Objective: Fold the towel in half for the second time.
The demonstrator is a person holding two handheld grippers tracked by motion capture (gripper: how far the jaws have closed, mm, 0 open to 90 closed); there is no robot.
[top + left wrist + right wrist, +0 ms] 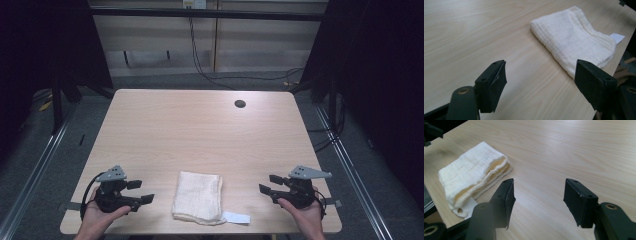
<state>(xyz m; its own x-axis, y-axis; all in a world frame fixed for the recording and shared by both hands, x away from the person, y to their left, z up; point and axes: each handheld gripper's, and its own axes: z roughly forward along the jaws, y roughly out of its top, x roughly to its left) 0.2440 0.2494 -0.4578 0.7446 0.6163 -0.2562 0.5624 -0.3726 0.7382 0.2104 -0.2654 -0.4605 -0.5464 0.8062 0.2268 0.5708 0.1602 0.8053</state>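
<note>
The folded cream towel (197, 196) lies flat near the front edge of the wooden table (200, 130), midway between the two tools, with its white label (235, 217) protruding at the lower right. The left gripper (141, 192) and right gripper (266, 183) sit well apart from the cloth on either side, each with jaws spread and nothing between them. The fold appears complete and released. If further handling is required, each gripper must approach a towel edge before closing.
</note>
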